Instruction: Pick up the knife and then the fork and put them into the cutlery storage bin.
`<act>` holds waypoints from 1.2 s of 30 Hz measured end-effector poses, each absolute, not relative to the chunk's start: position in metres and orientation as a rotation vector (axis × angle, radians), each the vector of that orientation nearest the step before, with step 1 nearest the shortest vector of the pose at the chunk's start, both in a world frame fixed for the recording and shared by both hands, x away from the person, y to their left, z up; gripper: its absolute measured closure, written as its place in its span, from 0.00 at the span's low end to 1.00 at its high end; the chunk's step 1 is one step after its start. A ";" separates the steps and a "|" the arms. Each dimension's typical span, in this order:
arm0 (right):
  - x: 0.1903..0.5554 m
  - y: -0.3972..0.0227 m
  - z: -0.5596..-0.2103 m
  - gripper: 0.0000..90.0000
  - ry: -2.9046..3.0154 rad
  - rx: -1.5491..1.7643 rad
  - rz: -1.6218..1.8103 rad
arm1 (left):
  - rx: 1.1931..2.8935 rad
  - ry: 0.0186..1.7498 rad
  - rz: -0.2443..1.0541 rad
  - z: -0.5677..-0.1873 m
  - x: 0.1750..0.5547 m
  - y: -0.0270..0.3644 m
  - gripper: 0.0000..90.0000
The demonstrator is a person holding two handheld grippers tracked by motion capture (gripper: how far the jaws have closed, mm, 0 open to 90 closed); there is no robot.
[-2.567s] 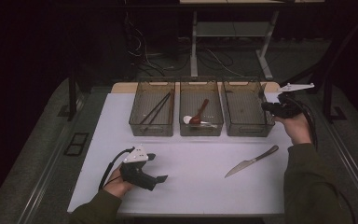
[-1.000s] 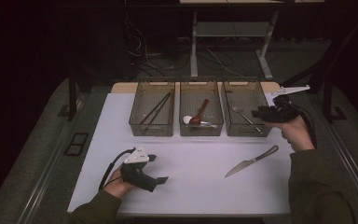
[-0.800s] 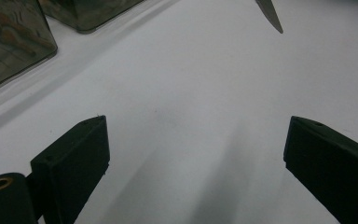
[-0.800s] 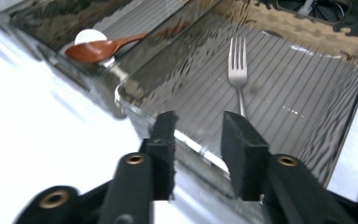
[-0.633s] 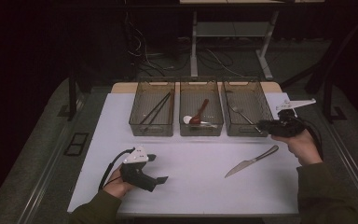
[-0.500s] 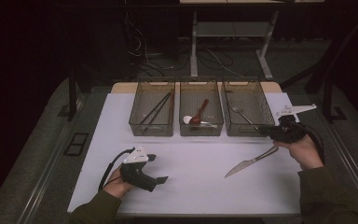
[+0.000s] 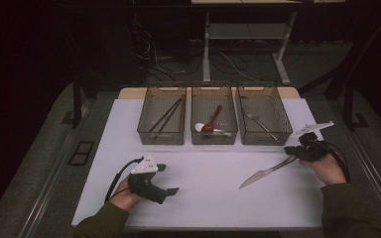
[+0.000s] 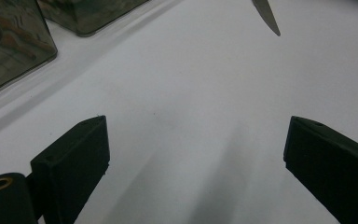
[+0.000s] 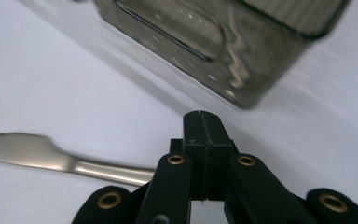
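Since the earlier frames the right gripper point(image 7: 293, 149) had come down from beside the right-hand bin point(image 7: 262, 115) to the handle end of the table knife point(image 7: 267, 171), and its jaws had just been closing; in the right gripper view they stood pressed flat together with nothing between them, the knife's handle point(image 9: 112, 171) running in from the left and passing behind them, so whether the metal touched the jaws could not be told. The knife lay flat on the white counter point(image 7: 208, 198), its blade tip pointing toward the person's left and its handle under the right gripper, just in front of the right-hand bin. That bin held a fork point(image 7: 258, 123); the middle bin point(image 7: 214, 116) held a red spoon and a white one, and the left bin point(image 7: 162, 115) held dark chopsticks. The left gripper point(image 7: 164, 181) rested on the counter near its front edge, well apart from the knife, its jaws spread wide over bare surface in the left gripper view, where the knife's tip point(image 8: 266, 14) showed far off.
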State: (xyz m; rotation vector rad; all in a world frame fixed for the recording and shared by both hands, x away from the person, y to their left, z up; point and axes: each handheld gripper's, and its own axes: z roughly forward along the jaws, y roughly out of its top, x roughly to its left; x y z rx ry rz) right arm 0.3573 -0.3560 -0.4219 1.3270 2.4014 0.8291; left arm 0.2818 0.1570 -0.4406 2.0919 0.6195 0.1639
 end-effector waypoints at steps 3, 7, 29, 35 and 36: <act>0.361 -0.359 -0.428 0.99 2.403 1.345 0.788 | 2.092 0.618 0.163 -0.441 0.282 0.157 0.06; 0.365 -0.362 -0.433 0.99 2.409 1.362 0.770 | 2.093 0.620 0.162 -0.441 0.282 0.156 0.06; 0.354 -0.368 -0.436 0.99 2.453 1.368 0.704 | 2.096 0.618 0.162 -0.441 0.281 0.156 0.06; 0.345 -0.366 -0.434 0.99 2.485 1.355 0.688 | 2.097 0.618 0.161 -0.441 0.281 0.156 0.06; 0.343 -0.366 -0.434 0.99 2.495 1.346 0.686 | 2.097 0.617 0.161 -0.441 0.281 0.156 0.06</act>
